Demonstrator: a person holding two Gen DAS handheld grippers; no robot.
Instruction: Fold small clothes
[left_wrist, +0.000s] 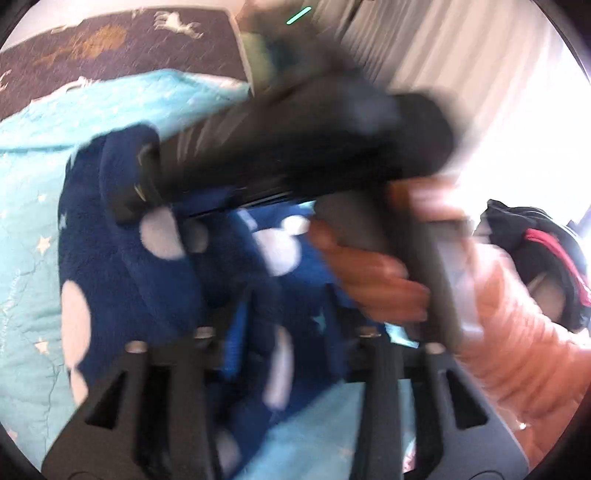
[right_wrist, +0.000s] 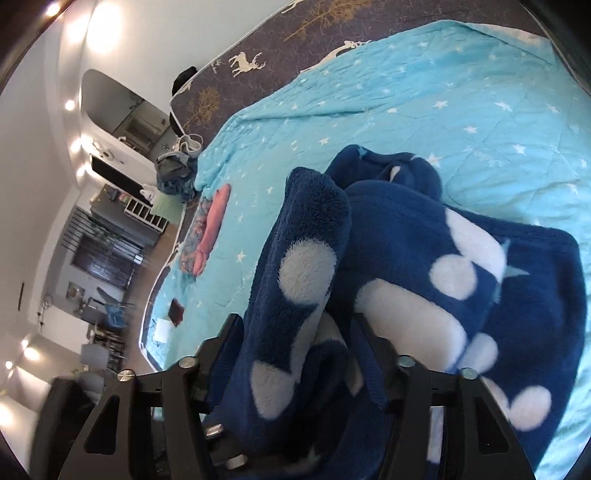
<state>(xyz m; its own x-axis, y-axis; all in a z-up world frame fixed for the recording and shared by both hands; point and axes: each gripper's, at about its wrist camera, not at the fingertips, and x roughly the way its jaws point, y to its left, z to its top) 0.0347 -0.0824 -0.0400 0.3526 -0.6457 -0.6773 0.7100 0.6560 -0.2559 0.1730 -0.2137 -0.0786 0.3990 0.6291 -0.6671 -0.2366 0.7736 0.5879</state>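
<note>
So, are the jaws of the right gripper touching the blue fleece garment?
Touching. The right wrist view shows a fold of the blue fleece garment bunched between the jaws of the right gripper, with fabric pressed against both inner faces.

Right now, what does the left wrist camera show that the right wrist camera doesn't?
Only the left wrist view shows the right claw's black body sweeping across, blurred, the hand gripping it, and an orange puffy sleeve. Only the right wrist view shows the right claw shut on a fold of fleece, and a folded pink garment. Both show the navy fleece garment with white spots on the turquoise star quilt.
</note>
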